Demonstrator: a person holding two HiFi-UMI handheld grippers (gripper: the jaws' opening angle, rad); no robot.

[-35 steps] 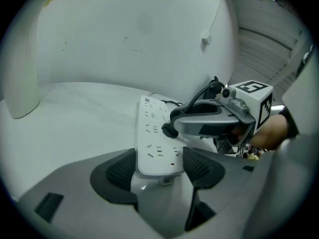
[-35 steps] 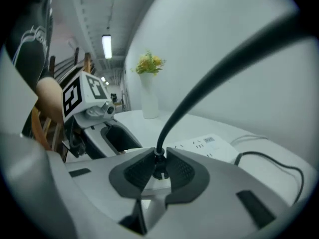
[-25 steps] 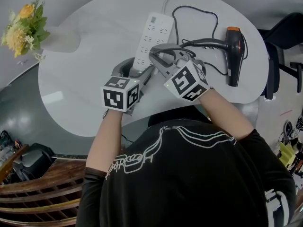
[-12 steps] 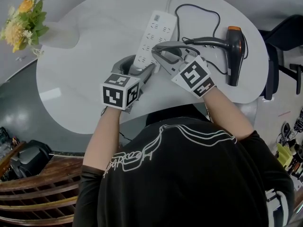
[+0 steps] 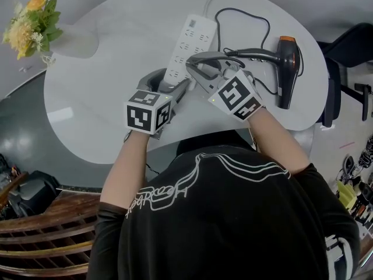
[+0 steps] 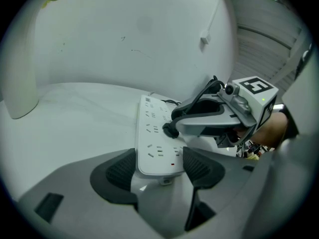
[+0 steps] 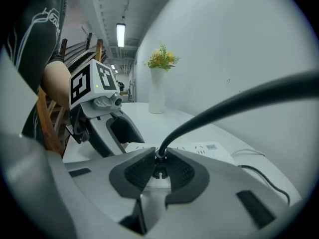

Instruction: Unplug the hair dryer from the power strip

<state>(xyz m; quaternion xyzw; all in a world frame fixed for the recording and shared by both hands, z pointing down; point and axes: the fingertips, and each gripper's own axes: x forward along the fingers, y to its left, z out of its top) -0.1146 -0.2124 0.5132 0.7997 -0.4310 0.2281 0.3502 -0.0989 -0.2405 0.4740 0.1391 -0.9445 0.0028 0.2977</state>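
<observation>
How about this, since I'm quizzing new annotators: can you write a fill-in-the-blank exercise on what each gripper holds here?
1. The left gripper is shut on one end of the white ____.
2. The right gripper is shut on the black ____ at the end of the hair dryer's cord.
3. The black hair dryer has an ____ end cap.
Missing words: power strip; plug; orange.

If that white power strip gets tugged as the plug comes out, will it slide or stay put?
It would probably slide: the power strip looks like light plastic on a smooth table. That is likely why the left gripper clamps its near end. It looks rigid, so it should lift in one piece.
</observation>
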